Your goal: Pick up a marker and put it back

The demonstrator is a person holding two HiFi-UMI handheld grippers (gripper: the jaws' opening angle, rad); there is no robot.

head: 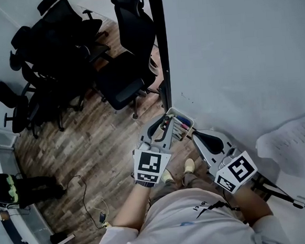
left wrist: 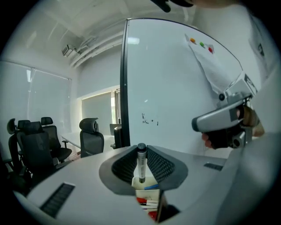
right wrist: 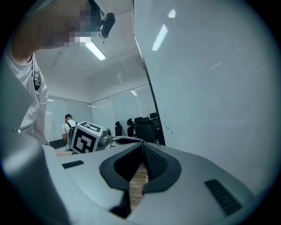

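1. At the far left, a cluster of black office chairs (head: 57,42) stands on the wooden floor (head: 91,144), with one more chair (head: 127,68) close to the whiteboard's dark frame (head: 159,44).
2. Your left tool (head: 166,124) reaches forward over the floor towards the foot of the board. In the left gripper view, the left tool (left wrist: 141,151) has its jaws partly closed, with both ribbed pads pressing on a marker (left wrist: 141,162).
3. The marker stands upright between the pads, with its dark end on top and its pale barrel running down. Its lower end hangs over the open marker box (left wrist: 139,194). You cannot tell from these views whether it touches anything inside.
4. The marker box (head: 186,117) sits against the bottom of the board, just beside your left tool's tips. It is white, and red and blue markers (left wrist: 145,201) lie inside it.
5. Your right tool (head: 194,135) is just right of the box, near it but not touching. In the right gripper view, the right tool (right wrist: 142,147) has its jaw tips closed together with nothing between them. The left tool's marker cube (right wrist: 85,136) shows off to that view's left.
6. The whiteboard (head: 242,59) fills the right side. A sheet of paper (head: 293,144) hangs on it, well apart from both tools.
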